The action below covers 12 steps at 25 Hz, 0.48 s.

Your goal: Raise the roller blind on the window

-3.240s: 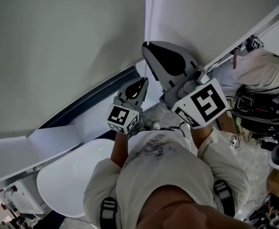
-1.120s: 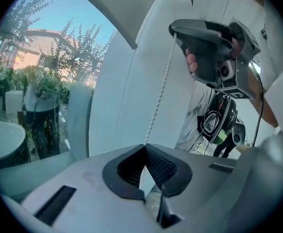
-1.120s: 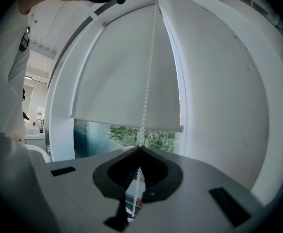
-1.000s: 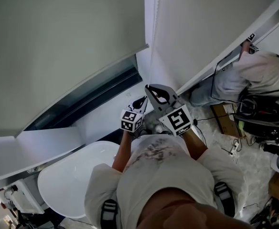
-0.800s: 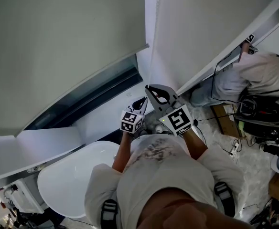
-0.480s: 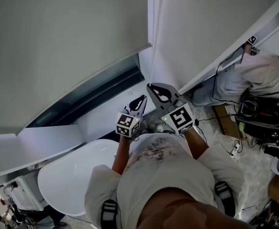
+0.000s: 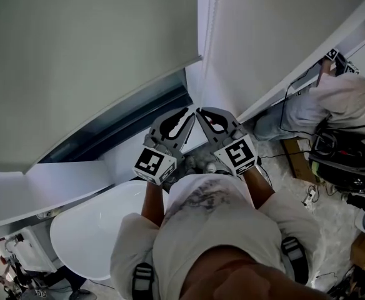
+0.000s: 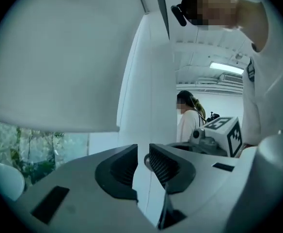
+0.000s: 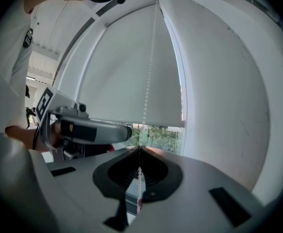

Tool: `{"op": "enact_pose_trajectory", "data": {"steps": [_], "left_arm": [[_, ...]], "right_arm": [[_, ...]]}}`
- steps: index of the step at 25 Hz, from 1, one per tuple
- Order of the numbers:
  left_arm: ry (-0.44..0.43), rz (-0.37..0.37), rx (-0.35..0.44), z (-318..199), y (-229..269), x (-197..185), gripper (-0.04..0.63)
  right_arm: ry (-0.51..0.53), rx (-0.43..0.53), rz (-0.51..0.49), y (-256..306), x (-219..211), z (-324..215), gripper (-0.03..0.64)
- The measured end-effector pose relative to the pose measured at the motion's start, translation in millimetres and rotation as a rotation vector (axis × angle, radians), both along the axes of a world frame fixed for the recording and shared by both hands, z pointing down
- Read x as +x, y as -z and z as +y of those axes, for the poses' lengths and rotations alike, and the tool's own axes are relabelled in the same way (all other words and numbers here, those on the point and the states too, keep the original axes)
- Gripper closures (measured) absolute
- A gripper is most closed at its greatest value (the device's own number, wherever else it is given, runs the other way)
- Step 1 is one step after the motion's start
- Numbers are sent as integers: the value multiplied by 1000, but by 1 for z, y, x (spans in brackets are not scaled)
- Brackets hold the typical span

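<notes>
Seen from above, a person in a pale shirt stands at a window and holds two grey tools side by side, their tips almost meeting. The roller blind (image 7: 89, 61) fills the upper left; its lower edge hangs part-way up the window, with a dark strip of glass (image 7: 129, 120) bare beneath it and a white sill (image 7: 64, 183) below that. The right hand-held gripper (image 7: 200, 112) is closed on the thin bead chain (image 9: 149, 76), which runs up from its pinched jaws beside the blind's right edge; green foliage (image 9: 156, 135) shows under the blind. The left hand-held gripper (image 7: 185, 112) sits just beside it, with its jaws a little apart and the pads pressing on nothing. A thin line like the cord shows in that gap, but it is unclear whether it touches. Each tool carries a cube with square markers. A white rounded worktop (image 7: 89, 236) lies below the sill. Another person (image 7: 332, 102) is bent over at the right.
</notes>
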<state>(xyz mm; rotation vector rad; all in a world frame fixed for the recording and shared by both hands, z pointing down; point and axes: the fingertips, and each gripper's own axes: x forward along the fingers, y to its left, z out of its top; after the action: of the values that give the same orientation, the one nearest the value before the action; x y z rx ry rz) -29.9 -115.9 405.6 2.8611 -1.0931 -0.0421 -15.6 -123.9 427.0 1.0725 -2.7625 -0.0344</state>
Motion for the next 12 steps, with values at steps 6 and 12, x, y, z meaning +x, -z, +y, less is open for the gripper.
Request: {"op": "enact_pose_trajectory", "data": {"steps": [6, 12], "left_arm": [[-51, 33, 101, -2, 64, 8, 531], [-69, 42, 196, -13, 123, 20, 531]], "right_arm": [[-3, -3, 9, -3, -2, -1, 555], [4, 7, 14, 0, -4, 2, 555]]}}
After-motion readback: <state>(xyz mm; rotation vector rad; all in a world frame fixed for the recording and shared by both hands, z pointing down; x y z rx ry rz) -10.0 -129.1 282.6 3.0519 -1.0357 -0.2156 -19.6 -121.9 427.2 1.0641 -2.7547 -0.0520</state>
